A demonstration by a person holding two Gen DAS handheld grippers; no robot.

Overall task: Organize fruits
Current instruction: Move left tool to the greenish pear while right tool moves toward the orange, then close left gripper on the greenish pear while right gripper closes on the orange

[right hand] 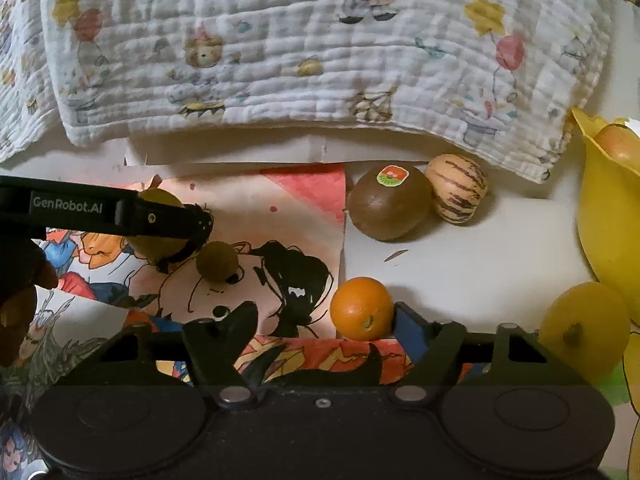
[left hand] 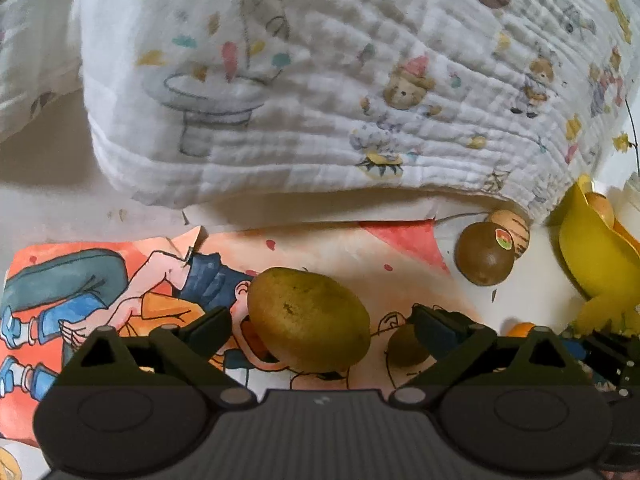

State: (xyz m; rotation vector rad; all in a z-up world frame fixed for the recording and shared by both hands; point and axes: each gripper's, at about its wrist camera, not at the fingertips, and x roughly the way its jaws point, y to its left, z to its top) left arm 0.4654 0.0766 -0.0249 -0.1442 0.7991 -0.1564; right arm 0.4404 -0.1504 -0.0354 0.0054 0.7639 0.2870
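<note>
My left gripper [left hand: 322, 320] stands open around a yellow-green oval fruit [left hand: 308, 316] that lies on a cartoon poster [left hand: 100, 280]; neither finger visibly presses on it. A small brown round fruit [left hand: 404, 346] sits just beside its right finger. My right gripper [right hand: 326, 316] is open with a small orange [right hand: 362, 308] between its fingers. The orange rests against the right finger and stands apart from the left one. In the right wrist view the left gripper [right hand: 160, 220] reaches in from the left over the oval fruit [right hand: 160, 200]. Further back lie a kiwi [right hand: 388, 204] with a sticker and a striped melon-like fruit [right hand: 456, 188].
A yellow bowl [right hand: 608, 208] at the right holds a reddish fruit [right hand: 618, 144]; a yellow round fruit [right hand: 584, 328] lies in front of it. A printed white blanket [right hand: 320, 60] hangs over the back. A hand [right hand: 16, 300] shows at the left edge.
</note>
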